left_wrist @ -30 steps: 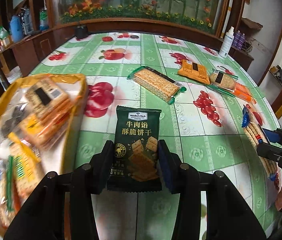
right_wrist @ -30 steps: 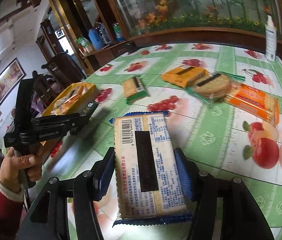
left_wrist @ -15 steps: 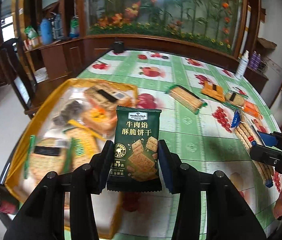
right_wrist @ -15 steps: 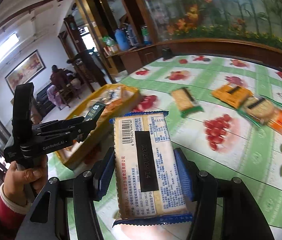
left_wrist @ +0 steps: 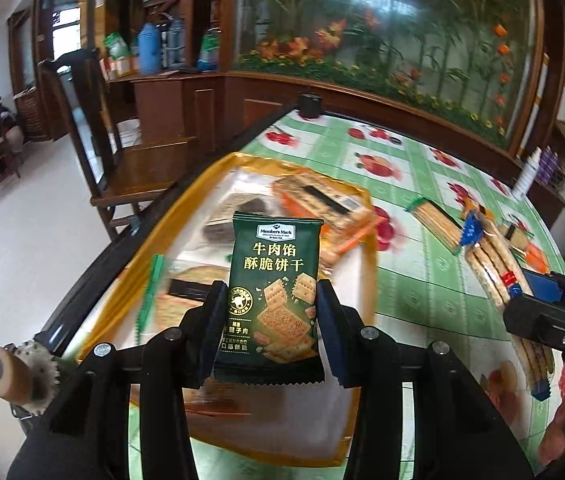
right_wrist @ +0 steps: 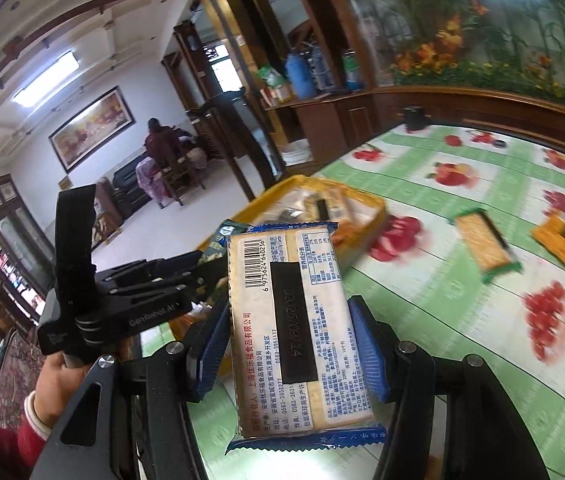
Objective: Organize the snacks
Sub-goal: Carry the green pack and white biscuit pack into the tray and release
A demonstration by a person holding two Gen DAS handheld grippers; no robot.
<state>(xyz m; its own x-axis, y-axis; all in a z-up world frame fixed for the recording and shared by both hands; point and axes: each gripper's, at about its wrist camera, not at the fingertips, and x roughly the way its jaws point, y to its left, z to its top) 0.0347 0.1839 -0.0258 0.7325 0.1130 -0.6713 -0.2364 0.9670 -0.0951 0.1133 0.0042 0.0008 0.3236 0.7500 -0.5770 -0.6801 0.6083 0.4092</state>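
While both grippers carry a load, the sorting looks roughly half done. Nearest in the left wrist view, the left gripper (left_wrist: 268, 312) is clamped on a green pack (left_wrist: 272, 300), held upright above the yellow tray (left_wrist: 370, 280), which fills the frame from 9 to 12 o'clock of the pack. In the right wrist view, the right gripper (right_wrist: 288, 344) pinches a blue pack (right_wrist: 286, 328) by its long sides, barcode face up, off the table (right_wrist: 422, 300); the tray's rim lies just beyond it at 12 o'clock.

Several packs already lie in the tray, so part of the job is finished. Both held packs seem bound for it and are not yet released.

Farther out, at 2 o'clock in the right view, a cracker pack (right_wrist: 482, 244) and an orange pack (right_wrist: 562, 238) lie loose on the table, with more at the frame's edge; these remain to be gathered.
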